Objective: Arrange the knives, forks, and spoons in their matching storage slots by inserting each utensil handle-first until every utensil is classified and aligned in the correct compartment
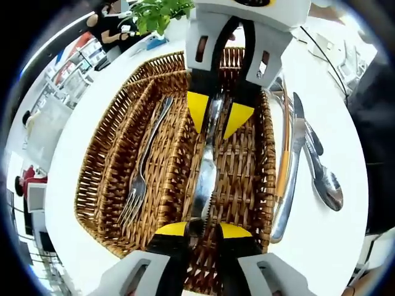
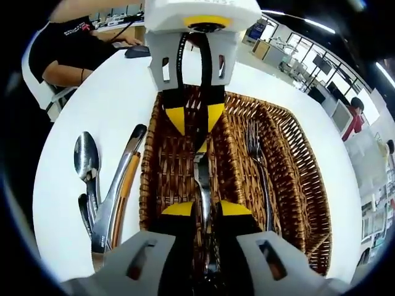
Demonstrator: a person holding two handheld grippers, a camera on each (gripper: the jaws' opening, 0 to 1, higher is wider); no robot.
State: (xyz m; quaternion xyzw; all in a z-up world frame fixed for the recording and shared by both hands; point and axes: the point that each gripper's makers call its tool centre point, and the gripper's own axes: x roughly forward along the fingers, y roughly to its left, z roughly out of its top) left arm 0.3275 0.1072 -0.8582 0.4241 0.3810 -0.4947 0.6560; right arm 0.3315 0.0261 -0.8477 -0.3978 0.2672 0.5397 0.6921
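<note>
A brown wicker basket (image 1: 92,185) (image 2: 315,203) with long compartments stands on a white table (image 1: 68,123). A steel knife (image 1: 205,172) (image 2: 202,179) hangs lengthwise over one compartment. My left gripper (image 1: 203,230) (image 2: 194,120) is shut on one end of it. My right gripper (image 2: 207,208) (image 1: 217,114) faces it from across the basket and is shut on the other end. One fork (image 1: 145,166) (image 2: 259,166) lies in a neighbouring compartment.
Outside the basket lie several loose utensils: an orange-handled piece (image 1: 284,166) (image 2: 126,182) against the rim and spoons (image 1: 327,185) (image 2: 86,157) beside it. A potted plant (image 1: 157,12) stands past the basket's end. A person (image 2: 68,49) sits at the table's far side.
</note>
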